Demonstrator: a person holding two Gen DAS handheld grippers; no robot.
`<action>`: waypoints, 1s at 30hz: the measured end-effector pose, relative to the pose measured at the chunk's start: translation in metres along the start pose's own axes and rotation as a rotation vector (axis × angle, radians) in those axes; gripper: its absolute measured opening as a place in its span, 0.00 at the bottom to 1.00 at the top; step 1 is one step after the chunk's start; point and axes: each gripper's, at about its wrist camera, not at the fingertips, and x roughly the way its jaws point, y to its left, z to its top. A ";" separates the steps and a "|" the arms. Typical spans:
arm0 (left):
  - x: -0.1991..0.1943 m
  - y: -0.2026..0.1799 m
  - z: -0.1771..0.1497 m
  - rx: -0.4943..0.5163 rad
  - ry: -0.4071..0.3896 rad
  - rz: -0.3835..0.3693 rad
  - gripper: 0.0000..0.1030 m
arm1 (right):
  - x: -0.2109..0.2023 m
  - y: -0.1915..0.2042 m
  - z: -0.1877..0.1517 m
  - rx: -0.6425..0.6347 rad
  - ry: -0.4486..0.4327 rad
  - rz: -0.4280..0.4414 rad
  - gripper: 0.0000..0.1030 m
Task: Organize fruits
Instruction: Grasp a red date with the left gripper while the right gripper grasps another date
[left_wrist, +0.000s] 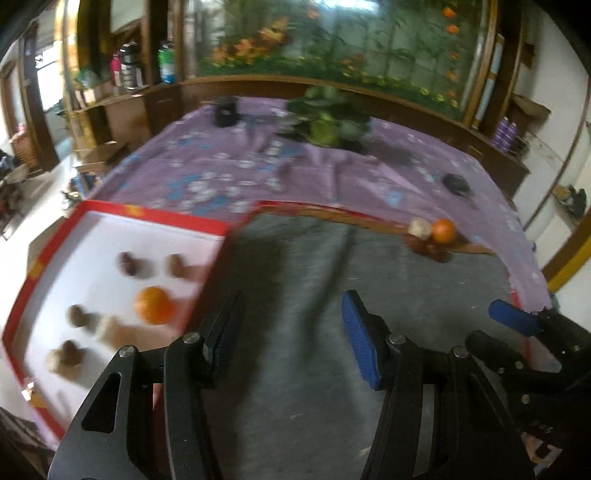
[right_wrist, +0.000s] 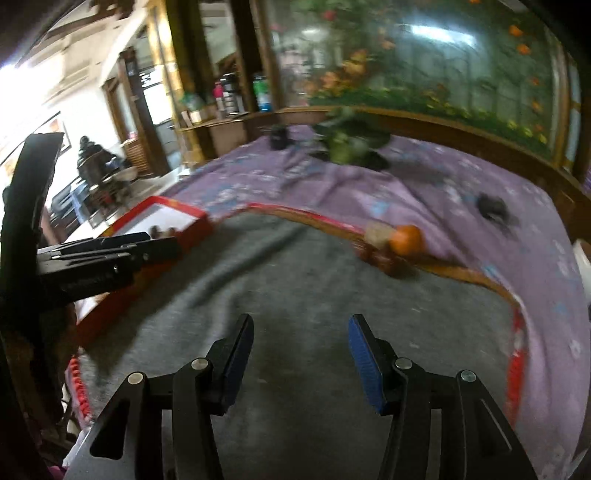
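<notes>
1. An orange (left_wrist: 154, 305) lies in the red box (left_wrist: 155, 215) among small brown fruits (left_wrist: 130, 263).
2. A second orange (left_wrist: 443, 230) sits well right of the box, touching a small fruit pile (left_wrist: 424, 242) – at the grey mat's (left_wrist: 306, 295) far edge.
3. Left gripper (left_wrist: 291, 332), just right of the box – jaws apart, empty.
4. Right gripper (right_wrist: 301, 354) – jaws apart, nothing between.

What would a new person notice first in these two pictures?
Probably the red-rimmed white box at the left, holding an orange among brown fruits. Next, a second orange in a small pile at the grey mat's far edge. Both grippers, left and right, hang empty over the mat.
</notes>
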 end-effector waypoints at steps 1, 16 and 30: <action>0.004 -0.006 0.002 0.009 0.007 -0.015 0.53 | -0.001 -0.008 -0.001 0.014 0.000 -0.009 0.50; 0.092 -0.087 0.044 0.138 0.136 -0.151 0.52 | -0.002 -0.079 -0.003 0.144 -0.018 -0.026 0.51; 0.097 -0.036 0.055 0.000 0.141 -0.049 0.53 | 0.073 -0.064 0.039 -0.131 0.103 -0.008 0.37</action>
